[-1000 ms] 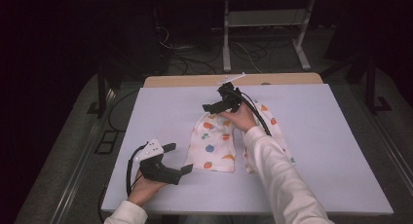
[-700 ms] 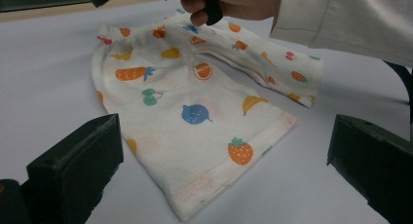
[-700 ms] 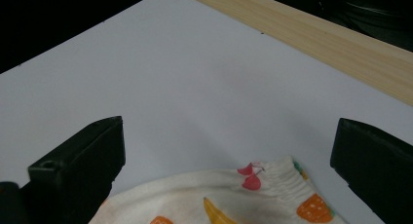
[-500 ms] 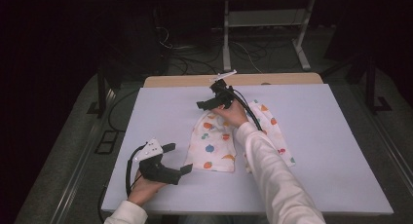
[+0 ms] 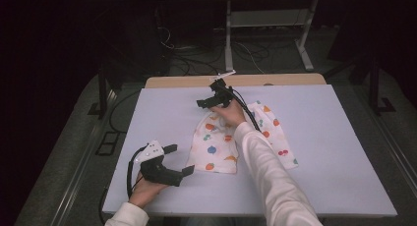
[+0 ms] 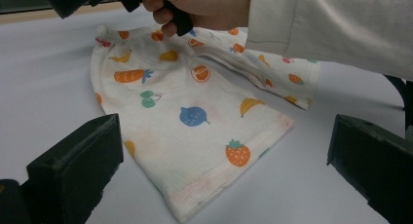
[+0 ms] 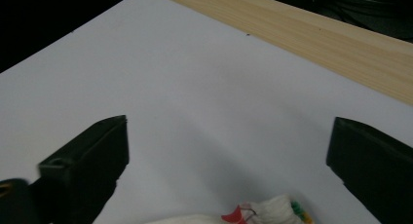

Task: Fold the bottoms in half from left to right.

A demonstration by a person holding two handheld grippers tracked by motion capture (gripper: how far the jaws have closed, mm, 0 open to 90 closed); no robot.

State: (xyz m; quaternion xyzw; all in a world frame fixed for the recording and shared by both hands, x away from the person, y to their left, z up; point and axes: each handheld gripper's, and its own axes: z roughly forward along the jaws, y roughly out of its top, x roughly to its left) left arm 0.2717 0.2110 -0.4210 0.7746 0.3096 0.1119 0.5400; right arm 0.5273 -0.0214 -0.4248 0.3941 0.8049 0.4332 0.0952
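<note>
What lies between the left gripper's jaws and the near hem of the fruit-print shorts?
Bare table alone: in the left gripper view, the left gripper stands open, short of the fruit-print shorts.

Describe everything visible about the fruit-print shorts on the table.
The fruit-print shorts are small, of white, soft-looking cloth printed with carrots, cherries, bananas, strawberries and other fruit. They lie flat on the pale table, gathered waistband at the far end, the two legs spreading toward the person, hems nearest. The right tool, jaws open, hangs by the waistband, its hand over the cloth. The left tool, open, sits just off the near left hem, apart.
</note>
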